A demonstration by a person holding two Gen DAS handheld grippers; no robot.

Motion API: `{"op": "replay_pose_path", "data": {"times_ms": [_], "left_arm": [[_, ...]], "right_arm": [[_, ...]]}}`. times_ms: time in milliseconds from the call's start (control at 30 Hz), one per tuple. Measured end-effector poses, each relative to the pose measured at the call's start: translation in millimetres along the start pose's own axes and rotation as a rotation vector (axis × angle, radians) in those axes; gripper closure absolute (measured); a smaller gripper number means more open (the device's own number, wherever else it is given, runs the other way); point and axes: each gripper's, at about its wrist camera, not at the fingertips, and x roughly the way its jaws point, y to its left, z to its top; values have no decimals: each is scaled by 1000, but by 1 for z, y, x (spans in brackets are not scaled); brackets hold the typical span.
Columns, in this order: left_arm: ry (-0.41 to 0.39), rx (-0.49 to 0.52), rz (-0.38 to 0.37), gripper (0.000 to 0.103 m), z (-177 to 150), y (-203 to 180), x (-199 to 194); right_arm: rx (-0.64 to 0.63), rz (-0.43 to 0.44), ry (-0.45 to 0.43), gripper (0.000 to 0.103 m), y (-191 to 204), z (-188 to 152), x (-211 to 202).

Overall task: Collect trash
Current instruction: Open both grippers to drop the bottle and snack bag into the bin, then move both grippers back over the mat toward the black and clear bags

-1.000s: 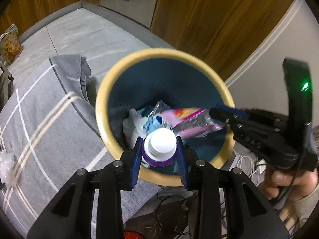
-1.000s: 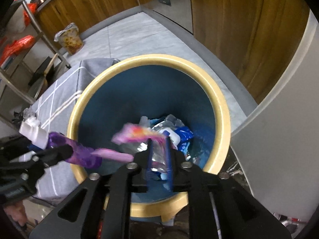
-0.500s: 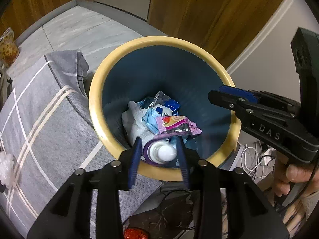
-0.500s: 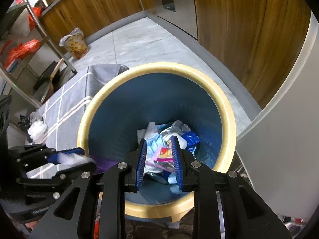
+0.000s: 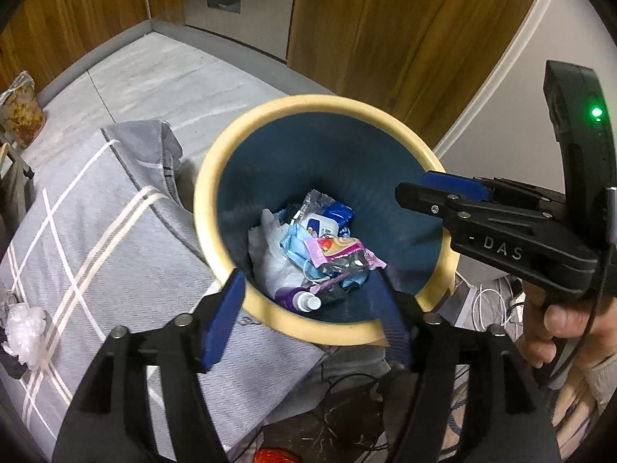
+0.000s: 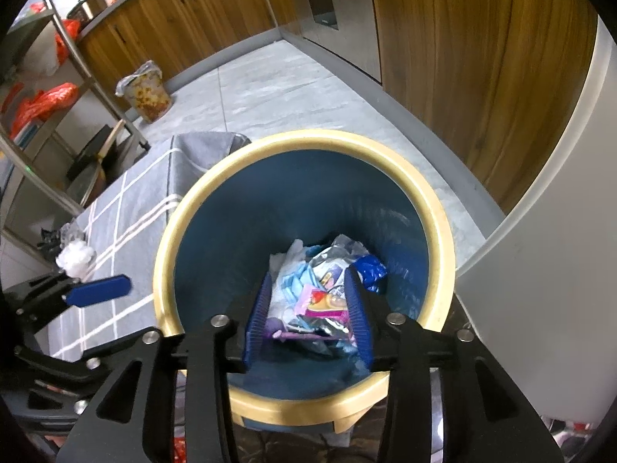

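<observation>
**Two empty tongs above a trash bin**

At far left, a crumpled clear plastic wad lies on a grey checked cloth with white stripes. Just beside the cloth's right edge stands a round bin with a cream rim and dark blue inside.

The left tongs hover over the bin's near rim, their blue pads spread wide apart with nothing between them. Below them, at the bottom of the bin, lies a purple bottle with a white cap, on its side. Touching it in the same heap are a pink snack wrapper, a light blue face mask, white tissue and a blue-and-white packet.

Further right, the right tongs reach over the bin's opening. Seen from their own camera, their pads stand apart and hold nothing; the trash shows between them, far below. A bare hand grips their handle at far right, near white cables on the floor.
</observation>
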Motion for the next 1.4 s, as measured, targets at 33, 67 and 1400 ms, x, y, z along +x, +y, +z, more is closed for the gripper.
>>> {"op": "replay_pose_path", "data": {"times_ms": [33, 67, 1400], "left_arm": [[-10, -1, 3, 31, -1, 2, -4], [-17, -3, 6, 27, -2, 4, -7], [-168, -530, 423, 13, -109, 269, -126]], "right_arm": [[1, 0, -5, 55, 0, 0, -1], [2, 0, -9, 54, 1, 1, -1], [-359, 217, -68, 28, 205, -13, 3]]}}
